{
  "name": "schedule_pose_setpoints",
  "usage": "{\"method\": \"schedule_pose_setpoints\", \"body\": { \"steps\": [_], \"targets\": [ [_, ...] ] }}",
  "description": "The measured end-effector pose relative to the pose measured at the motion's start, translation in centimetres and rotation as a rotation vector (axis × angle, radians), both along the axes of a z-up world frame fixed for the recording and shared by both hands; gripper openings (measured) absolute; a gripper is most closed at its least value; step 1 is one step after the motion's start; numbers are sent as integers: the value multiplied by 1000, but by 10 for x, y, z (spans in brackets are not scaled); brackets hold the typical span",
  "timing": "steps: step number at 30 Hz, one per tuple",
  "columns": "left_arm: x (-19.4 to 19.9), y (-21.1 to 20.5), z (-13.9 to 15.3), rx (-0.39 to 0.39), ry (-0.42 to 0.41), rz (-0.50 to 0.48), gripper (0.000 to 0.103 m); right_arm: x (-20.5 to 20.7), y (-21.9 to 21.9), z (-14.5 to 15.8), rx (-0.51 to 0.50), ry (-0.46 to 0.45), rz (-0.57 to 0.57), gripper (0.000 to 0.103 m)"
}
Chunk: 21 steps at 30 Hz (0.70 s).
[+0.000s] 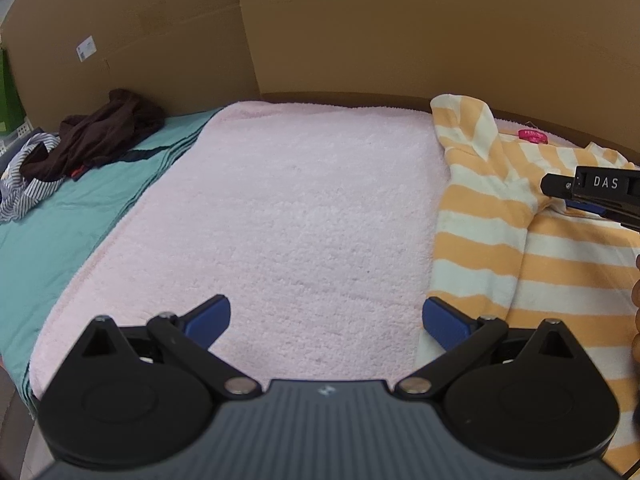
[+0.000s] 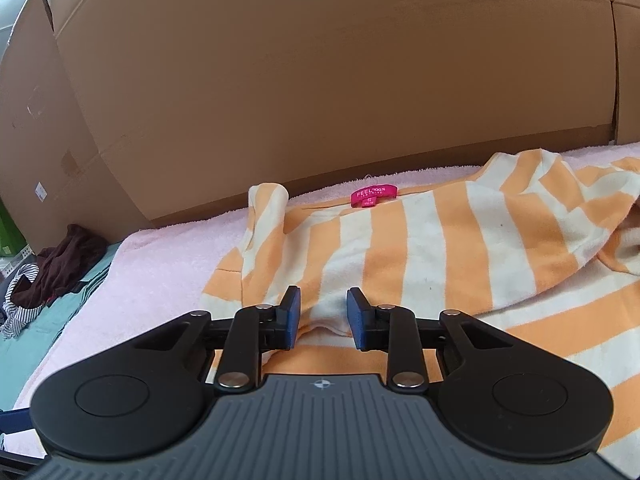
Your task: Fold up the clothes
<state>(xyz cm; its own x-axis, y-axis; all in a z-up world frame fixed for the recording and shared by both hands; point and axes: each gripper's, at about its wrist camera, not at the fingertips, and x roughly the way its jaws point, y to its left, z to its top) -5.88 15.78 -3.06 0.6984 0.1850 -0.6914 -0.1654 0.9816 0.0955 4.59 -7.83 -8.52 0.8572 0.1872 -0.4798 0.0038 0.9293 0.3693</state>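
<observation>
Our right claw (image 2: 323,314) pinches a fold of the striped shirt (image 2: 420,248); left claw (image 1: 326,322) gapes empty at 9 o'clock. Thin pinch may slip when lifted.

striped shirt (image 1: 500,240): right part cut off by edge | pink tag (image 2: 372,196): print unreadable

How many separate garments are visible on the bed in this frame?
3. The orange-striped shirt lies on the pink towel; a dark brown garment and a navy pinstriped garment are heaped on the teal sheet. That heap may hide more.
</observation>
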Motion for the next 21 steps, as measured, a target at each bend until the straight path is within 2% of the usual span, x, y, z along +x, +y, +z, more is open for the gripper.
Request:
{"method": "schedule_pose_setpoints", "body": {
  "steps": [10, 21],
  "targets": [
    [1, 0, -2, 3, 5, 8, 102, -5, 3, 2, 41, -12, 54, 30],
    [2, 0, -4, 0, 16, 14, 102, -3, 8, 2, -7, 10, 51, 30]
  ]
}}
